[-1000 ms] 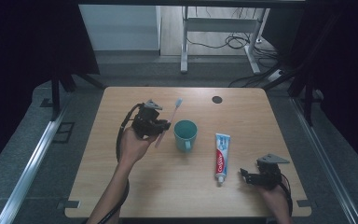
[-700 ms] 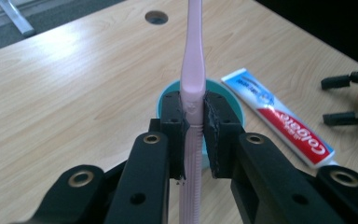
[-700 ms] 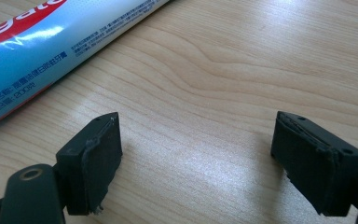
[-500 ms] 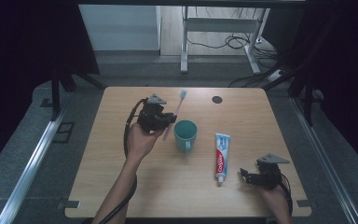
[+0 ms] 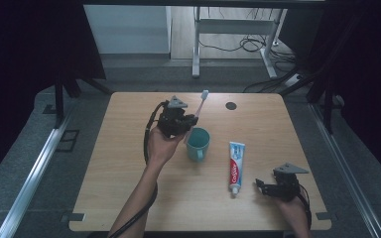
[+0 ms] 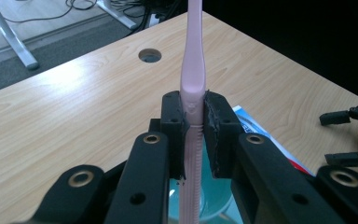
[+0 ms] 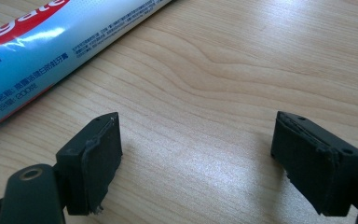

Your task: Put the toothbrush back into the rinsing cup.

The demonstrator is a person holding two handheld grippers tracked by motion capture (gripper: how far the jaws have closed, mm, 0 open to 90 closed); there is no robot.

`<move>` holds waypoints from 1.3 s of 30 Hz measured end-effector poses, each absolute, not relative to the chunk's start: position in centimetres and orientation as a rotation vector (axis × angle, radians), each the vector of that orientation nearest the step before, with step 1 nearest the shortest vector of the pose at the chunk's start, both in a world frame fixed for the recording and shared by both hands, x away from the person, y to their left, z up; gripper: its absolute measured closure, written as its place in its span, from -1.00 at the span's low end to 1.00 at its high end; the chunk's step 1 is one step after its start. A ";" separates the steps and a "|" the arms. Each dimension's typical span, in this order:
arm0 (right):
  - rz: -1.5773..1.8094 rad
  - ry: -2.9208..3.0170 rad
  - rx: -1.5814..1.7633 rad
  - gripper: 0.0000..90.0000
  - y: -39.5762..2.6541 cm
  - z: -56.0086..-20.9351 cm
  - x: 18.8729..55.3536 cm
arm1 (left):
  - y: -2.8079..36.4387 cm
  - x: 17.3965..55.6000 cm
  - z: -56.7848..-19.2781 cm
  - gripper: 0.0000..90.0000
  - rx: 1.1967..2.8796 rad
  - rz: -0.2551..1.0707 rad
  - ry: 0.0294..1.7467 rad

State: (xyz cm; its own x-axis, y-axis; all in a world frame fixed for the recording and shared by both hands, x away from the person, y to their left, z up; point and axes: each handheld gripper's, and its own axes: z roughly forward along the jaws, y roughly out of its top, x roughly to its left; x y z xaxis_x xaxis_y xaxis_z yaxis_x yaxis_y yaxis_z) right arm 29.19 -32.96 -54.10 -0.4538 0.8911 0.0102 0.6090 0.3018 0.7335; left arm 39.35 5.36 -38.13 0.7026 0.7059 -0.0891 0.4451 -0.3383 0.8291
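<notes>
Left gripper view has the left gripper clamped on the pink toothbrush, handle seemingly hanging just above the teal cup; right gripper rests agape on the table beside the toothpaste

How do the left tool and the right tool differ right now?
The left tool is shut on the pink toothbrush; the right tool is open with nothing between its jaws. The left tool is raised beside the teal cup; the right tool sits low at the wooden table, next to the toothpaste tube, apart from it. Both are black two-jaw tools, each held in one hand.
</notes>
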 end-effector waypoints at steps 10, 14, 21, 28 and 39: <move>0.956 2.176 1.339 -0.64 -32.9 -54.1 29.2 | 3.9 39.9 -38.9 0.76 1.970 0.415 0.866; 0.955 2.176 1.337 -0.64 -32.9 -54.1 29.2 | 3.5 40.1 -39.4 0.76 1.968 0.420 0.870; 0.954 2.176 1.337 -0.64 -32.9 -54.1 29.2 | 3.1 40.3 -40.7 0.76 1.973 0.421 0.887; 0.952 2.178 1.333 -0.64 -32.9 -54.1 29.2 | 3.1 40.4 -41.8 0.76 1.956 0.405 0.912; 0.953 2.178 1.332 -0.64 -32.9 -54.1 29.2 | 3.0 40.2 -43.7 0.76 1.962 0.393 0.933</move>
